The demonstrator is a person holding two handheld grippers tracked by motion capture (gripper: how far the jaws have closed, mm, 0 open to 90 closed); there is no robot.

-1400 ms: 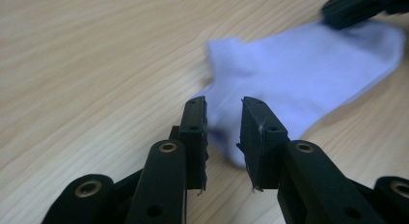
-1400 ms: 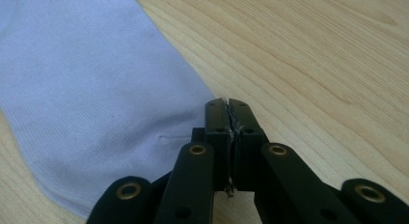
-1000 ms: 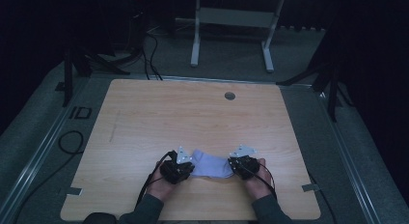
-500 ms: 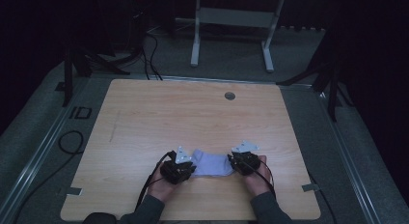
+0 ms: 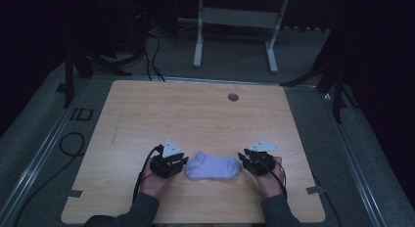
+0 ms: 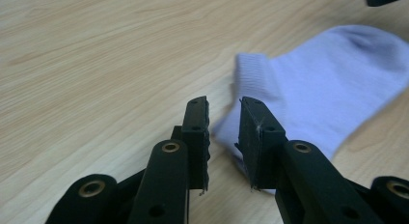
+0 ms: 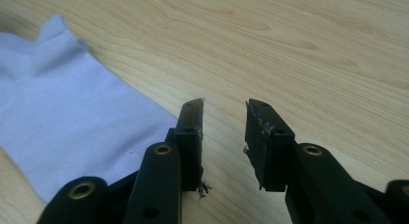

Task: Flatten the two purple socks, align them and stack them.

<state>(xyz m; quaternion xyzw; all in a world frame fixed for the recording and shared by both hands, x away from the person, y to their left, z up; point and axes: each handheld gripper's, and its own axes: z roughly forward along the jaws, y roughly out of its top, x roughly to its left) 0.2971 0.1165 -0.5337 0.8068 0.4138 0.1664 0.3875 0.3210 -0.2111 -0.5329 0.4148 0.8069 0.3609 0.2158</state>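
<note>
One sock, pale lilac, lies flat on the wooden table near the edge on your side, at about 6 o'clock from the table's middle in the high view. Its ribbed cuff end points toward your left gripper; its other end points toward your right gripper.

Two grippers, one in each of your hands. The left one sits at the sock's 9 o'clock, the right one at its 3 o'clock, each just beside an end of the cloth.

Left gripper, in its own view: jaws a little apart and just been opening. The sock lies beyond and to the 2 o'clock of the tips, its near edge passing behind the gap, with no pad pressing on it.

Right gripper, in its own view: jaws apart, wider than the left, and just been opening. Bare wood shows through the gap; the sock lies off at 9 o'clock, its edge running behind the left-hand jaw.

Other items, counted:
- One round grommet in the tabletop, at 12 o'clock from the sock, well apart from it.
- One white frame stand on the floor beyond the table's far edge.
- Two strips of tape at the near corners.

Nothing stands between either gripper and the sock.
</note>
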